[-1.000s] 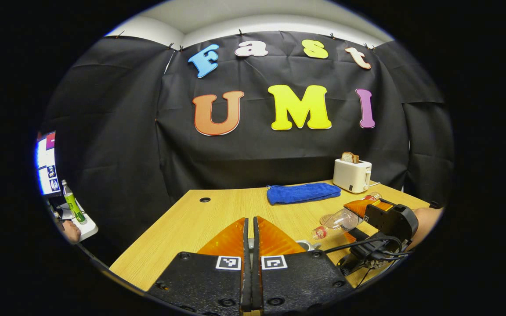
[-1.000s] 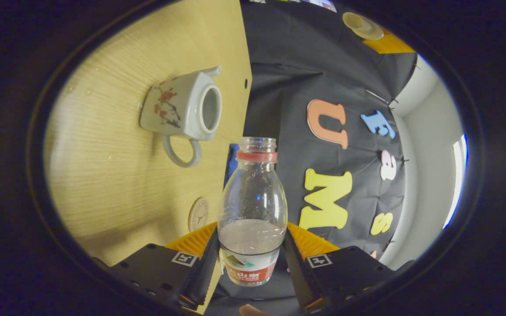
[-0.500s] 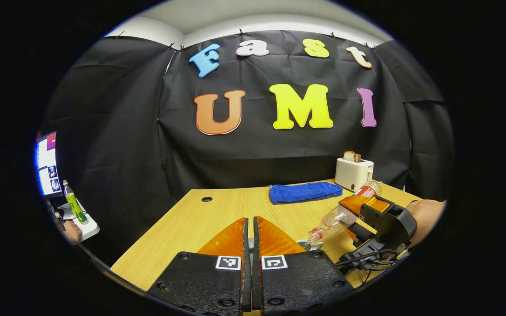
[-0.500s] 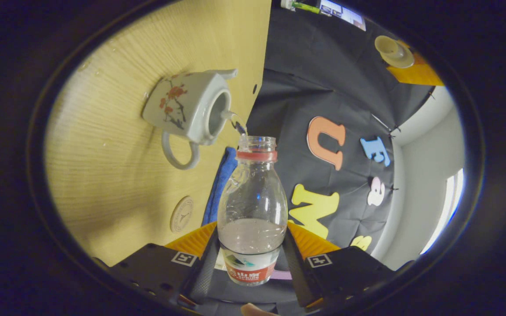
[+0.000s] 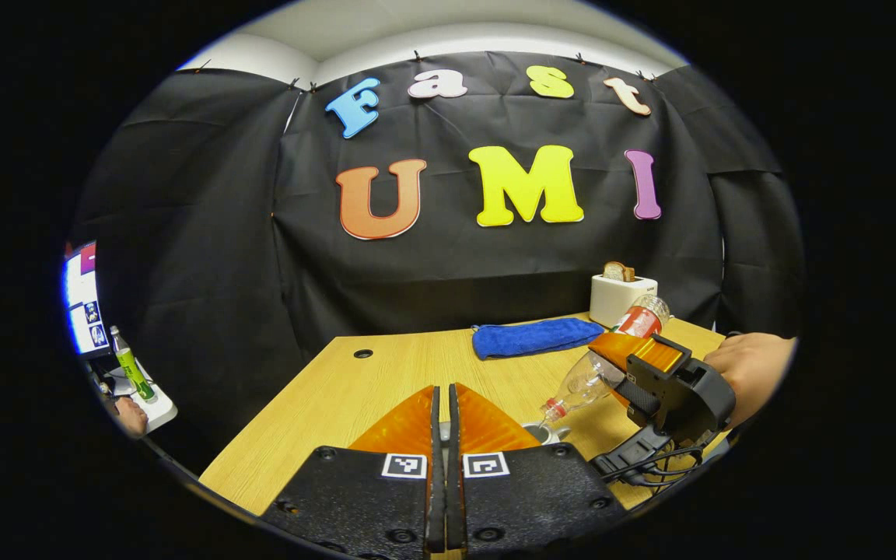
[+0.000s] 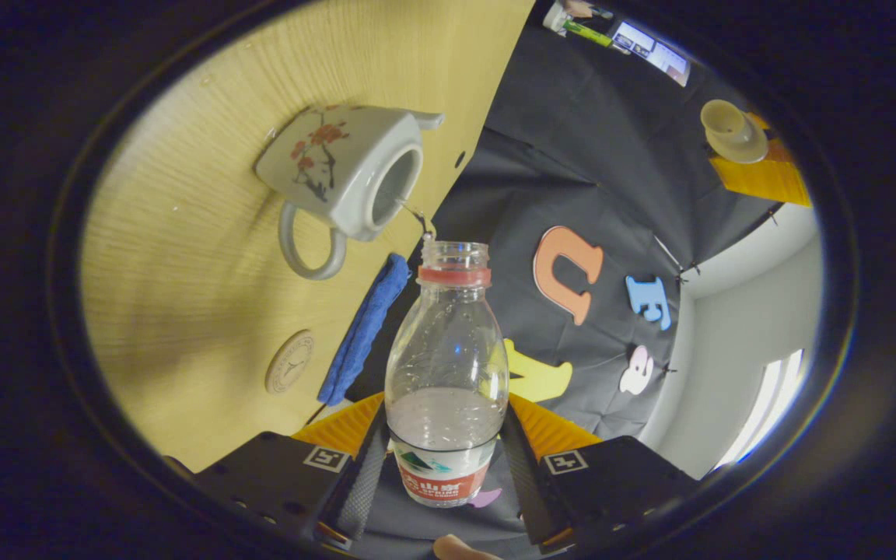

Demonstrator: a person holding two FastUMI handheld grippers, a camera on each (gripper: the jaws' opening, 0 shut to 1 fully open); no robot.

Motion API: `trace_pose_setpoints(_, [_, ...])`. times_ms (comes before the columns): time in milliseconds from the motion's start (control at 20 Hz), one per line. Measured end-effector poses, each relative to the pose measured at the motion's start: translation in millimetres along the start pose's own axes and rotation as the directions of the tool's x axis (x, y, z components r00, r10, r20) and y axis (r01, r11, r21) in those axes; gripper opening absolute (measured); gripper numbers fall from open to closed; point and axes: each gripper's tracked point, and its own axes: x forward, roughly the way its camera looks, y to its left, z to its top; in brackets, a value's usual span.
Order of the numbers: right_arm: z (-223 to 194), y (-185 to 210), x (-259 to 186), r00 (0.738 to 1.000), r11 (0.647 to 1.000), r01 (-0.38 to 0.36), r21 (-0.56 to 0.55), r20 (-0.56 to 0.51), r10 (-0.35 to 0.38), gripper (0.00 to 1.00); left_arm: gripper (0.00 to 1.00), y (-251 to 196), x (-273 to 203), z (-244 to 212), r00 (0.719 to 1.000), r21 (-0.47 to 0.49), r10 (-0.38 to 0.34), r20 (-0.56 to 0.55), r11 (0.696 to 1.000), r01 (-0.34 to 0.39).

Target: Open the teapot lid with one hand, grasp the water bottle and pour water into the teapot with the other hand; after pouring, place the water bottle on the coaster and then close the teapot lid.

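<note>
- My right gripper (image 6: 445,459) is pinching the water bottle (image 6: 446,365) around its lower body, a finger on each side, at the bottom middle of the right gripper view. Tipping it neck-first so a thin stream is running into the open teapot (image 6: 343,175) up in the upper left.
- My left gripper (image 5: 440,435) is pressed together at the bottom centre of the left gripper view. It's pinching the teapot lid (image 6: 732,131), which is showing in the upper right of the right gripper view, kept well away from the pour.
- The coaster (image 6: 289,361) is sitting free on the table (image 6: 207,311), lower left, beside a blue towel (image 6: 362,330), waiting for the bottle.
- Writing-wise: the bottle's label is too small and warped for me to make out.
</note>
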Motion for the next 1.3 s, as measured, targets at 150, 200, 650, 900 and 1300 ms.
trace_pose_setpoints(150, [0.9, -7.1, 0.6, 0.999, 0.998, 0.033, -0.044, 0.007, -0.033, 0.75, 0.04, 3.1, 0.1, 0.2, 1.000, -0.002, 0.011, 0.002, 1.000, -0.011])
trace_pose_setpoints(200, [0.9, -8.0, 0.5, 0.999, 0.997, 0.040, -0.060, 0.010, -0.039, 0.75, 0.03, 4.4, 1.4, 1.0, 1.000, -0.016, 0.016, 0.003, 1.000, -0.016])
trace_pose_setpoints(650, [-2.1, -16.9, 8.0, 0.996, 0.982, 0.088, -0.165, 0.019, -0.086, 0.75, 0.03, 12.7, 3.3, -6.1, 0.999, -0.046, 0.029, -0.018, 0.999, -0.029])
trace_pose_setpoints(900, [9.2, -29.1, 4.2, 0.991, 0.966, 0.134, -0.220, 0.056, -0.125, 0.77, 0.03, 14.1, 1.0, -2.3, 0.999, -0.055, 0.038, -0.010, 0.998, -0.038])
trace_pose_setpoints(1300, [15.8, -40.1, 0.4, 0.985, 0.947, 0.170, -0.272, 0.074, -0.156, 0.75, 0.03, 15.2, 3.4, -6.2, 0.999, -0.052, 0.040, -0.023, 0.998, -0.041])
